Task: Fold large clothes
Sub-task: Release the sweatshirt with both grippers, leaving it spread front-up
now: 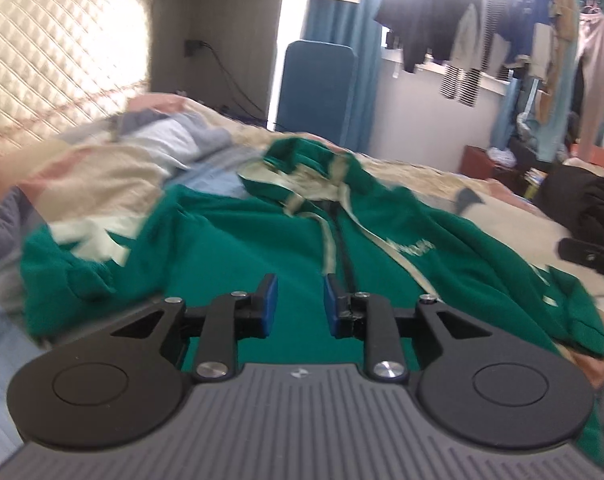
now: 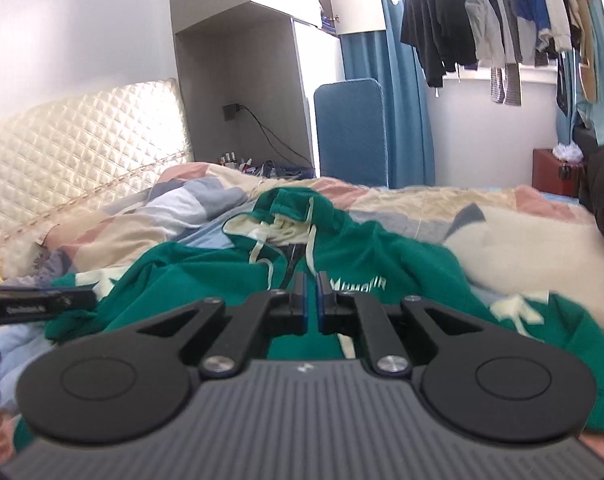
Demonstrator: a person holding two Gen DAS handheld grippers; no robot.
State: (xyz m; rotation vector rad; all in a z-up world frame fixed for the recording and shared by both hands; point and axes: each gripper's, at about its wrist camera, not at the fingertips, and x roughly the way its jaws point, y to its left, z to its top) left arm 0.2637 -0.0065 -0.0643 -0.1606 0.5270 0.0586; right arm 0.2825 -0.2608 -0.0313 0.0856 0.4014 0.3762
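Note:
A green zip hoodie (image 1: 230,240) with cream lining and drawstrings lies spread front-up on the bed, hood toward the far side; it also shows in the right wrist view (image 2: 206,276). My left gripper (image 1: 301,305) is open and empty, hovering over the hoodie's lower front near the zip. My right gripper (image 2: 311,300) hovers over the hoodie's chest near the white lettering, its jaws nearly closed with a thin gap and nothing between them. The left gripper's side (image 2: 38,304) shows at the left of the right wrist view; the right gripper's side (image 1: 590,256) shows at the right of the left wrist view.
The bed has a patchwork quilt (image 2: 150,216) and a quilted cream headboard (image 2: 70,140). A dark garment pile (image 1: 590,208) lies at the bed's right. A blue chair (image 2: 350,128), a grey cabinet, and hanging clothes (image 2: 502,12) stand beyond the bed.

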